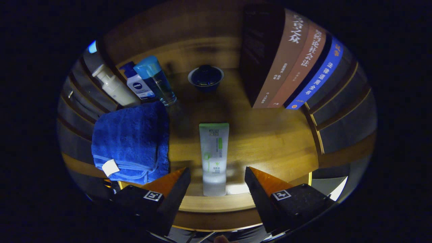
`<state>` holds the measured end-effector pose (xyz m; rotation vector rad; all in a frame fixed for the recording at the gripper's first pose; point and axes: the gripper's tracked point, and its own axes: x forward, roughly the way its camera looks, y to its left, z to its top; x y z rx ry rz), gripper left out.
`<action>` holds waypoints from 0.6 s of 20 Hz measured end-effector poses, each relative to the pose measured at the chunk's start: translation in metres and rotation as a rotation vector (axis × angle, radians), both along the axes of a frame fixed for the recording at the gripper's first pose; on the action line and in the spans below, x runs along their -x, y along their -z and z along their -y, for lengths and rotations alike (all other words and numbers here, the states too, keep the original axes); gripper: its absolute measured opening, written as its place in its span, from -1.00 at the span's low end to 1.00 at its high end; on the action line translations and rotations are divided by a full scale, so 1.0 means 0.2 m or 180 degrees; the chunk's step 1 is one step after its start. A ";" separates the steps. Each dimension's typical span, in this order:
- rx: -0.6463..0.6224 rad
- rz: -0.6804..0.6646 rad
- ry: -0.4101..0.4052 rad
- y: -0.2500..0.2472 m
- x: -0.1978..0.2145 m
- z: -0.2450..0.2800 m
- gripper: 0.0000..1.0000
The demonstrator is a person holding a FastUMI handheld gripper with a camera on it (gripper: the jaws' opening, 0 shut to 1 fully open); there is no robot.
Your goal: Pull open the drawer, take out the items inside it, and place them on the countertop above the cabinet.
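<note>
Right now the tube (214, 158) stands upright on its pale cap on the wooden bench (270, 141), green band at the top, at the near edge of the wood. It sits in the gap between the two fingers of the gripper (217, 177) — the jaws are spread wide, and neither finger touches the tube; there is clear wood showing on both sides of it.

To the left of the tube lies a folded blue towel (131, 140) with a small white tag at its near corner. Just beyond the towel, on the far left, three bottles stand close together: a cream pump bottle (113, 86), a white bottle with a blue cap (137, 84) and a clear bottle with a light blue cap (157, 81). Straight ahead, well beyond the tube, a dark lidded bowl (206, 77) rests on the bench near the wooden back panel. On the far right a row of books (290, 64) stands upright, spines facing this way — a dark one, two brownish ones and a blue one. A fingertip (221, 239) shows below the fingers.
</note>
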<state>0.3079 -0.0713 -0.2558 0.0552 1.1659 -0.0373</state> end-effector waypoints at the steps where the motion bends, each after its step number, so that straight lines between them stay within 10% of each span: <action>1: -0.0038 0.0065 -0.0051 -0.03 0.05 -0.01 0.83; 12: -0.0258 0.1564 -0.0291 -0.40 0.65 -0.07 0.99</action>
